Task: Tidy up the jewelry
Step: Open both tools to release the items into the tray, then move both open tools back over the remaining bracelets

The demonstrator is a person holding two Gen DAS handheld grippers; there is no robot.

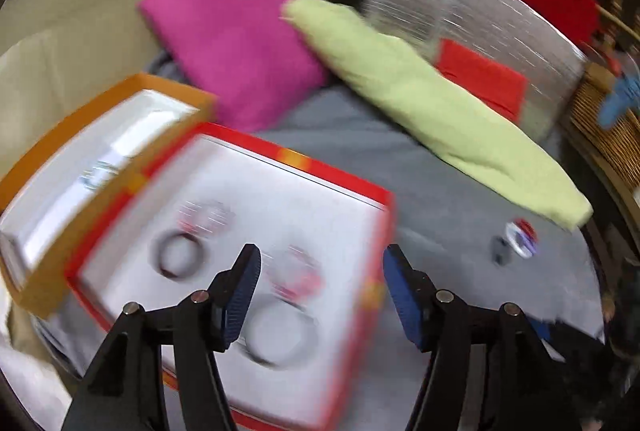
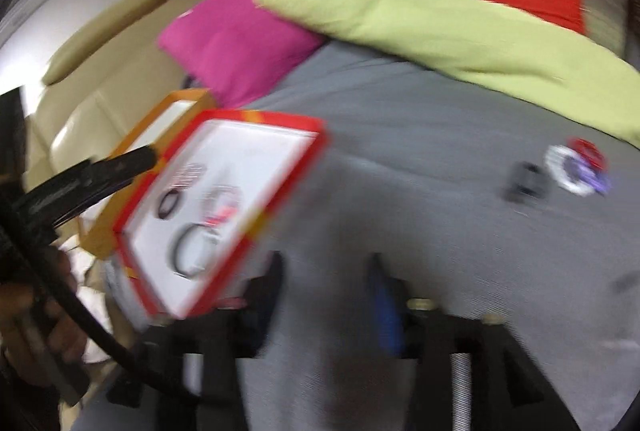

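Left tongs (image 1: 320, 285) spread wide, released, above red-rimmed tray (image 1: 376, 231) holding bangles (image 1: 178, 255); orange box (image 1: 100, 99) just beside. Motion blur; no writing legible. Right wrist view: right tongs (image 2: 326, 295) parted, grasping nothing, over grey bed cover (image 2: 420, 151); loose jewelry cluster (image 2: 576, 167) well apart from the tray.

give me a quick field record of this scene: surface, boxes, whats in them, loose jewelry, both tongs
surface: grey cloth
red box: open, white inside, holds about four bangles, dark and pinkish ones
orange box: beside the red box on its far left side, touching; contents too blurred to tell
loose jewelry: small cluster of white, red and purple bangles plus a dark piece, on the cloth right of the boxes
left tongs: open, empty, over the red box
right tongs: open, empty, over bare cloth
background: pink cushion, green cushion
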